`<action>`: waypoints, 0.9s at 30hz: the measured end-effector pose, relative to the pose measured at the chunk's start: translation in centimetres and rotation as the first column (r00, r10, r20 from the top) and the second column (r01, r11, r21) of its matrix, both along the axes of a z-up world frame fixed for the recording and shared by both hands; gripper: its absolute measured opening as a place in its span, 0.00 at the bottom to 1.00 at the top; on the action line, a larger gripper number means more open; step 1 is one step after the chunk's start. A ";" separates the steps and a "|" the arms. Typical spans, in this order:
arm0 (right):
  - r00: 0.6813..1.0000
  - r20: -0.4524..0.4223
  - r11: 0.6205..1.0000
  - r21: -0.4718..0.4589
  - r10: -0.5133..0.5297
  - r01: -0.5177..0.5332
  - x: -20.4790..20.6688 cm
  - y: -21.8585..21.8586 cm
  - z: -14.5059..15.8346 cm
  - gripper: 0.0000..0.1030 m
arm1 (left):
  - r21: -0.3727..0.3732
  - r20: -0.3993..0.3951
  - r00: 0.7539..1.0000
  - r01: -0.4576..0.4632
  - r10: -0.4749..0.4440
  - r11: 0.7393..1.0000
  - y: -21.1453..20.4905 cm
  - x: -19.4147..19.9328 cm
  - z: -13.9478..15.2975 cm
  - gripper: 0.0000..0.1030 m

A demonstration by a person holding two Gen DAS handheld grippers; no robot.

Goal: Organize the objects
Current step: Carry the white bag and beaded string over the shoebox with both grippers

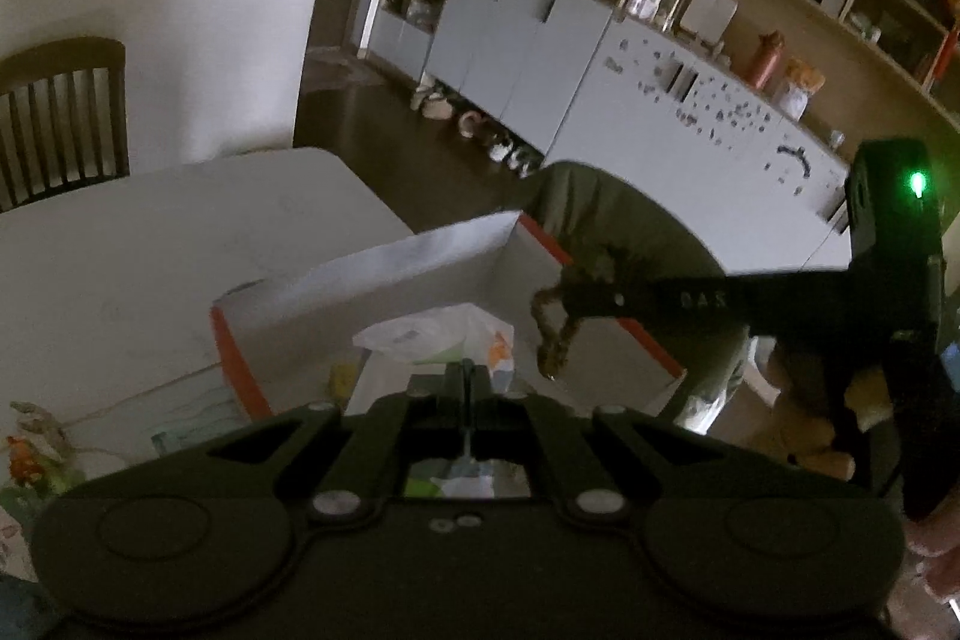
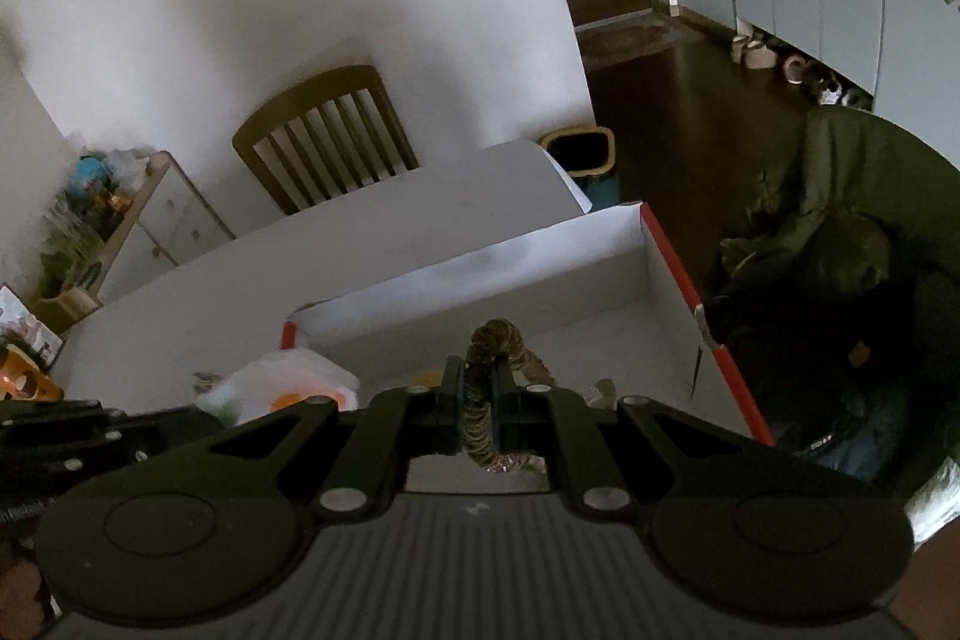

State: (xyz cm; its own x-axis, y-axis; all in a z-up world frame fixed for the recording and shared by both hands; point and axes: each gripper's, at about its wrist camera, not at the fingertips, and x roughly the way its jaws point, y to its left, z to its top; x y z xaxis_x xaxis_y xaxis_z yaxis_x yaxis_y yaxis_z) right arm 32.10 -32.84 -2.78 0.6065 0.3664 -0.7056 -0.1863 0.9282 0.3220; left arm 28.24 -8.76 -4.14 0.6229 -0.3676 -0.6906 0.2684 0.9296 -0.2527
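Here the right tool (image 2: 480,388) grips a brown braided loop (image 2: 510,340) hanging lengthwise downward; left tool (image 1: 467,376) closed, empty.

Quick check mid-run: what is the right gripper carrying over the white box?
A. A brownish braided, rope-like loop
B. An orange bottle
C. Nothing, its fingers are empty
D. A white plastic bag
A. The right wrist view shows the right gripper shut on a brownish braided loop, and the left wrist view shows the loop dangling from it above the white box; the plastic bag lies inside the box.
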 end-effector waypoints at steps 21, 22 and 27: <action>0.990 -0.134 0.996 -0.065 0.048 -0.057 8.0 1.7 -6.5 0.08 | 0.196 -0.158 0.987 0.037 -0.005 0.980 -4.6 4.1 -6.9 0.00; 0.988 -0.144 0.996 -0.068 0.050 -0.060 8.3 1.7 -6.9 0.08 | 0.206 -0.162 0.987 0.039 -0.005 0.978 -4.7 4.2 -7.1 0.00; 0.982 -0.186 0.994 -0.087 0.041 -0.059 8.8 1.6 -8.4 0.08 | 0.221 -0.199 0.980 0.051 -0.006 0.974 -5.4 5.0 -7.7 0.00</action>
State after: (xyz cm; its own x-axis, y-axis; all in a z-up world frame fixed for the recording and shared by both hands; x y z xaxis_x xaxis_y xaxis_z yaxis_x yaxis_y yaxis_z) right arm 40.89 -31.26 -11.19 0.4461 0.3213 -0.8353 -0.1789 0.9465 0.2686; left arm 33.29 -14.16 -11.80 0.4588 -0.2049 -0.8646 0.2618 0.9610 -0.0887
